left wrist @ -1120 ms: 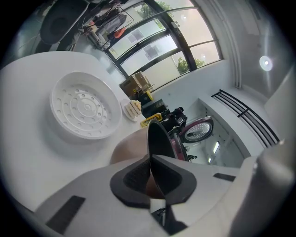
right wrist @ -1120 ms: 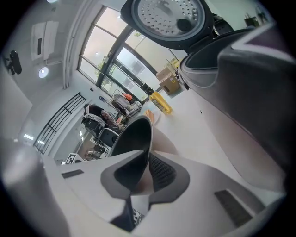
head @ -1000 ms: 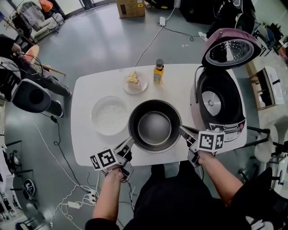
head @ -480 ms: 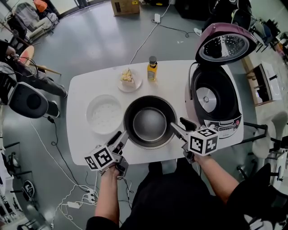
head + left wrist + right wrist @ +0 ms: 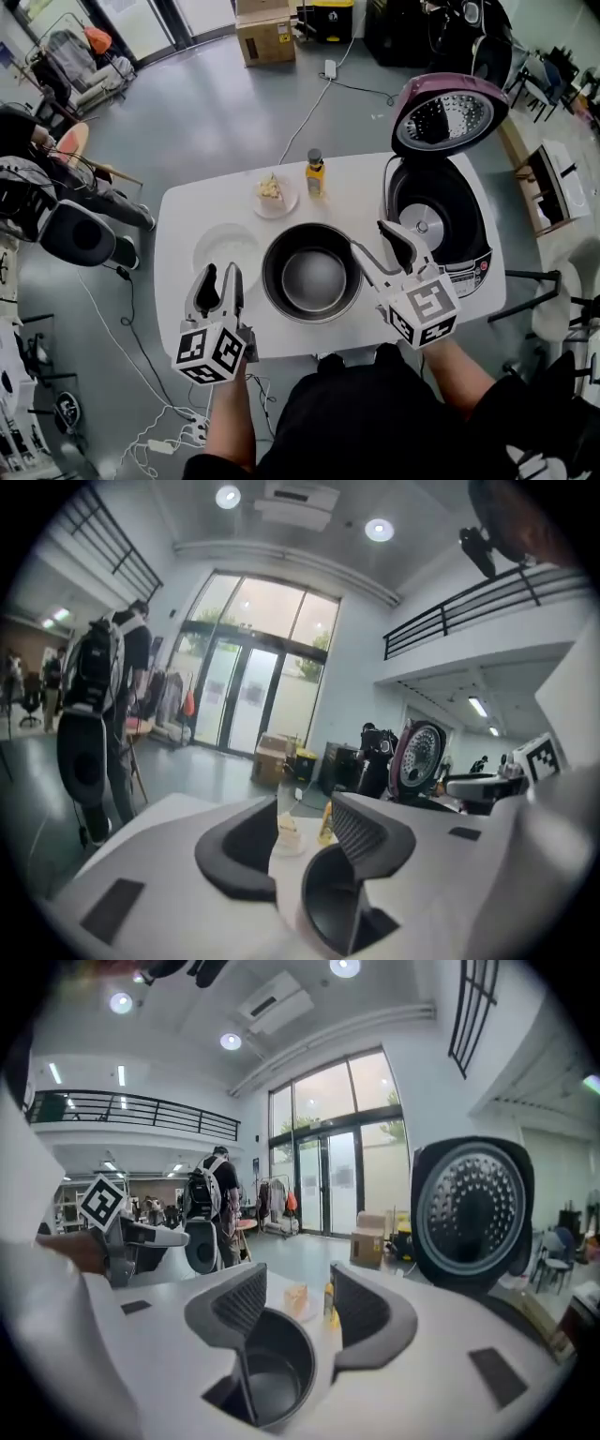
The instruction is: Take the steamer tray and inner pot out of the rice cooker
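The dark metal inner pot (image 5: 311, 274) stands on the white table (image 5: 183, 225), out of the rice cooker (image 5: 436, 217), whose purple lid (image 5: 448, 114) is up. Left of the pot sits the white steamer tray (image 5: 228, 247), its near edge hidden by my left gripper (image 5: 220, 279). That gripper hovers open and empty; its jaws have just been opening. My right gripper (image 5: 380, 249) hangs open by the pot's right rim, touching nothing, its jaws also just opened. The right gripper view shows the pot (image 5: 272, 1363) below the right gripper (image 5: 300, 1312). The left gripper (image 5: 305, 841) frames the table only.
A plate with a cake slice (image 5: 270, 192) and a yellow bottle (image 5: 315, 173) stand at the table's far edge. A cardboard box (image 5: 262, 37) and a cable lie on the floor beyond. A seated person and chairs are at the left.
Both grippers let go of the pot's rim, opened, rose off the table and rolled so their fingers point forward. The pot stays on the table.
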